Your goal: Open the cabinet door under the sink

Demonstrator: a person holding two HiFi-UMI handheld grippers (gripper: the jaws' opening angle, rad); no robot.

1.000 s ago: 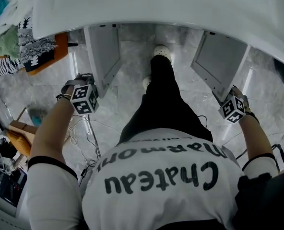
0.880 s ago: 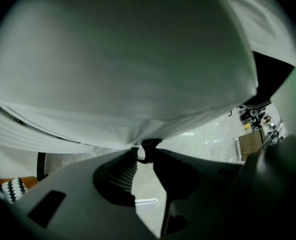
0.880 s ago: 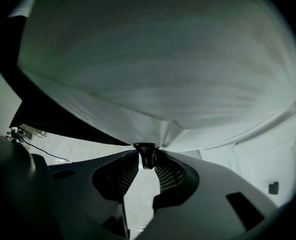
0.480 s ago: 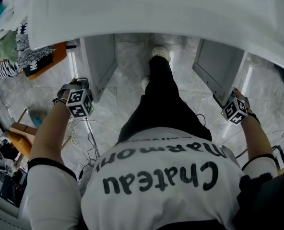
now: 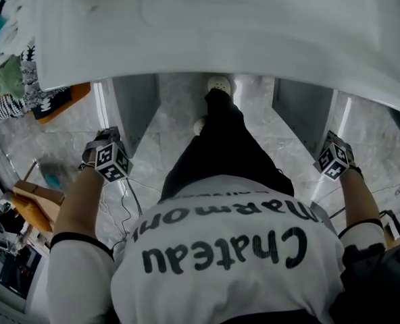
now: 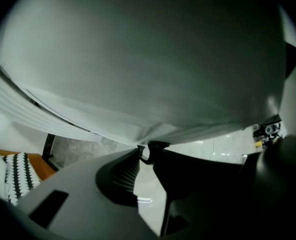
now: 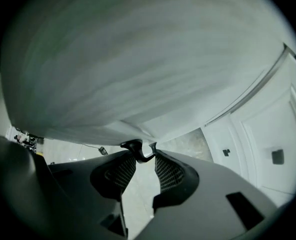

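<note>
Both cabinet doors under the white sink counter (image 5: 213, 39) stand swung out. The left door (image 5: 136, 103) and the right door (image 5: 300, 110) show nearly edge-on in the head view. My left gripper (image 5: 104, 140) hangs beside the left door's outer edge and points down. In the left gripper view its tips (image 6: 144, 153) stand a small gap apart, just under the door's edge (image 6: 148, 134). My right gripper (image 5: 330, 140) is beside the right door's outer edge. Its jaws are closing, and its tips (image 7: 142, 151) sit just below that door's edge (image 7: 138, 134) with nothing pressed between the pads.
The person's leg and white shoes (image 5: 218, 84) are on the marble floor (image 5: 166, 123) between the doors. Cables (image 5: 122, 201) trail on the floor at the left. Clothes and an orange cloth (image 5: 24, 86) lie at the far left, and a white panelled wall (image 7: 268, 139) is on the right.
Both doors have swung wider and now look nearly edge-on. Both grippers have moved outward and toward me along with the door edges, and the counter fills more of the head view.
</note>
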